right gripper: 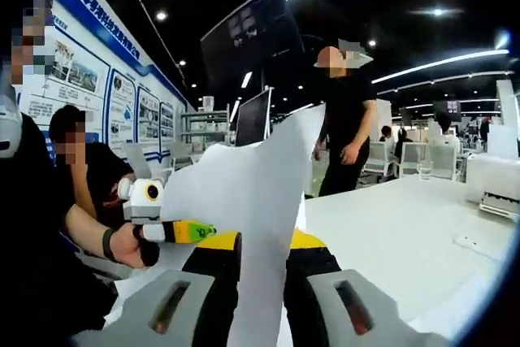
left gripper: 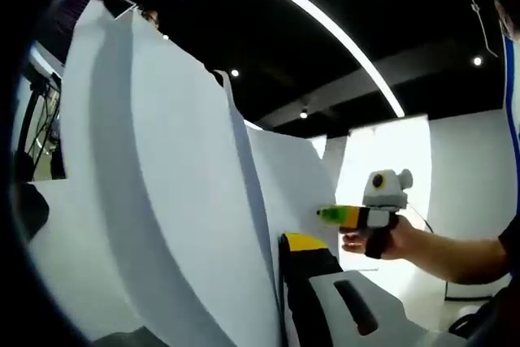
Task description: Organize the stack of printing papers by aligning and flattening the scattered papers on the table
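Two tools, left tool [right gripper: 199,232] and right tool [right gripper: 260,282] each clenching upright papers [right gripper: 252,201], white table [right gripper: 398,233].

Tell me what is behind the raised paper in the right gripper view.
Behind the paper stand a dark monitor, a standing person and a white table. The sheet covers whatever lies directly behind it.

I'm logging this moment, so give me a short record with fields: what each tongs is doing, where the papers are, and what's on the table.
left tongs: gripping the paper's edge
right tongs: shut on papers, sheet between the jaws
papers: held upright, lifted off the table, curved
table: white, bare near the tongs
background: standing person, monitor
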Demonstrator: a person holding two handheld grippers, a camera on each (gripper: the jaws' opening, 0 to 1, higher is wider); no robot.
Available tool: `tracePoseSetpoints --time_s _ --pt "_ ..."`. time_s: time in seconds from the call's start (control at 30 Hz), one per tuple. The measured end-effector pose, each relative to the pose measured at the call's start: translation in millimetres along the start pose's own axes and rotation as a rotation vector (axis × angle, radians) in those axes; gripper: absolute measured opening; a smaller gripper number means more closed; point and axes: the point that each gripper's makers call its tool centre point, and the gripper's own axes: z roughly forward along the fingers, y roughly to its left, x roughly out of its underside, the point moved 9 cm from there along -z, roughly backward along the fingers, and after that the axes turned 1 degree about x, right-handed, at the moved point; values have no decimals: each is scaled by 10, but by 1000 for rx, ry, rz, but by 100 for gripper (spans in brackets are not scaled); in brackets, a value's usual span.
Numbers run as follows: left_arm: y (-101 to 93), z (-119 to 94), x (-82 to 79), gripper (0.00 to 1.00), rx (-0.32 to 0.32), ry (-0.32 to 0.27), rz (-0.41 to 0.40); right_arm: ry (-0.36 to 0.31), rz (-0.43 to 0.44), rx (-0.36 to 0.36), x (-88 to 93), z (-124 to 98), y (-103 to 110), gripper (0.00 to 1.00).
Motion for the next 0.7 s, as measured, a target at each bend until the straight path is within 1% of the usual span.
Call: tracePoseSetpoints --time_s 0.07,0.2,0.3,0.33,0.37,0.4,0.43,0.53,0.63,0.7 --pt "-1 -1 -1 8 0 -1 -1 -1 3 7 -4 -20 -16 15" --pt "-1 -1 -2 8 -2 -1 -1 -23 50 10 -10 -82 -70 15" --pt "2 3 0 8 -1 3 -2 -41 111 23 16 -113 -93 15" --pt "1 3 1 8 0 3 -1 -61 141 27 6 -124 -136 15" --pt "2 1 -1 8 -1 2 -1 -76 174 32 0 -132 -150 10" --pt "2 0 -2 8 -1 1 -2 -78 181 29 -4 -146 -166 4" --pt "3 -1 -3 8 -1 1 -3 -83 184 33 -9 -158 -165 0" --pt "1 0 -4 8 2 0 -5 -92 188 41 -20 -151 -120 0" --pt "4 2 -5 9 4 0 -11 -91 143 59 -49 -124 -94 0" --pt "7 2 -6 9 4 -1 -14 -100 123 64 -66 -110 -15 0"
